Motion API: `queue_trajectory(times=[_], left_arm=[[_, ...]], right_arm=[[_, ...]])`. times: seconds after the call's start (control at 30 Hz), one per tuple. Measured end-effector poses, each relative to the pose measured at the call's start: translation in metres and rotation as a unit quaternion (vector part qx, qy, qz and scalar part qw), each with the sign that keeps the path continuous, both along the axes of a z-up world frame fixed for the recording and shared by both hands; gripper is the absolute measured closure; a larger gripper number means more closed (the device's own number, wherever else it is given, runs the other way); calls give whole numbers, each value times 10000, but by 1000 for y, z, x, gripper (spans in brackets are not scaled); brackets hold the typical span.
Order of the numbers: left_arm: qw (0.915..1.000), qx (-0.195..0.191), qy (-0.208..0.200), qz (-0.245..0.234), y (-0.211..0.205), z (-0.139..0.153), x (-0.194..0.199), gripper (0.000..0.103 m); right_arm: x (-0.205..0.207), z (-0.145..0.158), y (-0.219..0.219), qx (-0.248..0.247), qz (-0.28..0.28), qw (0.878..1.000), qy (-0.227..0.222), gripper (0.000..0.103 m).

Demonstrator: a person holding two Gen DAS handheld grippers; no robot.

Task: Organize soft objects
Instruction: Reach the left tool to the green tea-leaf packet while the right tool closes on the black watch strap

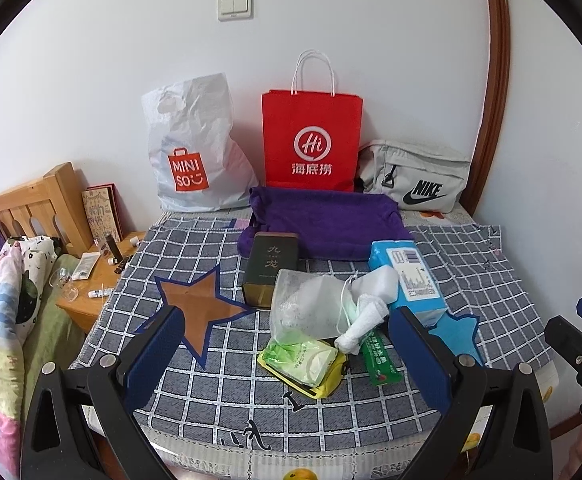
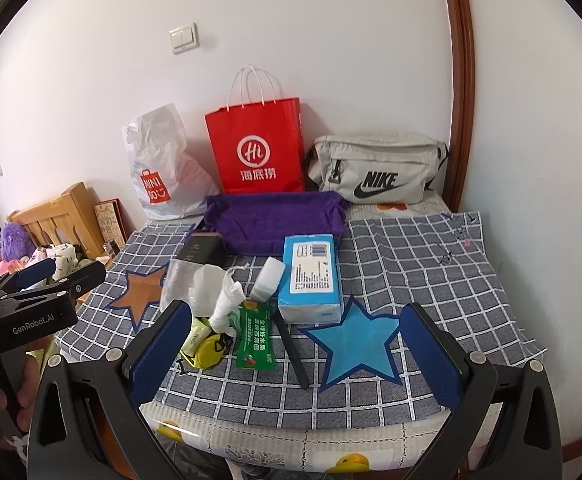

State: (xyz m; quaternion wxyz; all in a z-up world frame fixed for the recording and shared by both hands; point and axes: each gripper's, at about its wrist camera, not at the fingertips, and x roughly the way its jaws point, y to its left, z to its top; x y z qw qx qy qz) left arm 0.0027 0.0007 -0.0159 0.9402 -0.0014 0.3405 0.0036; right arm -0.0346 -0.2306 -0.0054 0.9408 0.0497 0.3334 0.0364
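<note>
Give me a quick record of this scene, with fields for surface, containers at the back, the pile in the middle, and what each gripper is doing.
surface: checked cloth with a brown star and a blue star
back row: Miniso bag, red paper bag, grey Nike bag
tray: purple fabric tray, nothing visible inside
pile: tissue pack, dark tin, clear pouch, white rolled cloth, green sachet
left gripper: open, holding nothing
right gripper: open, holding nothing
</note>
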Motion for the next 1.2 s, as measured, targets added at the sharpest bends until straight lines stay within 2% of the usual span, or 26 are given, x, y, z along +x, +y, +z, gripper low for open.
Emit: queue_trajectory(times=[0.13,0.3,0.57,0.77,0.97,1.13,1.2], left_arm=[[9997,14,228,44,5,-21,15,0],[9986,7,511,111,16,-48,32,0],[9946,-52,1011,222,33,-91,56,1],[9925,-126,1201,168,40,-112,66,1],[9910,-280,1305,-113,40,-125,72,1],[9893,-131,1401,-391,34,-136,75,1],[9883,-134,1430,-506,32,-138,74,1]], right_arm=[[17,-21,-5,59,-17,9997,240,1],[37,-53,-5,25,44,9986,525,9],[70,-115,0,63,260,9926,1188,37],[90,-153,8,37,376,9871,1554,49],[103,-174,15,-65,484,9845,1686,51],[114,-187,20,-96,562,9829,1751,52],[120,-193,22,-99,611,9815,1809,56]])
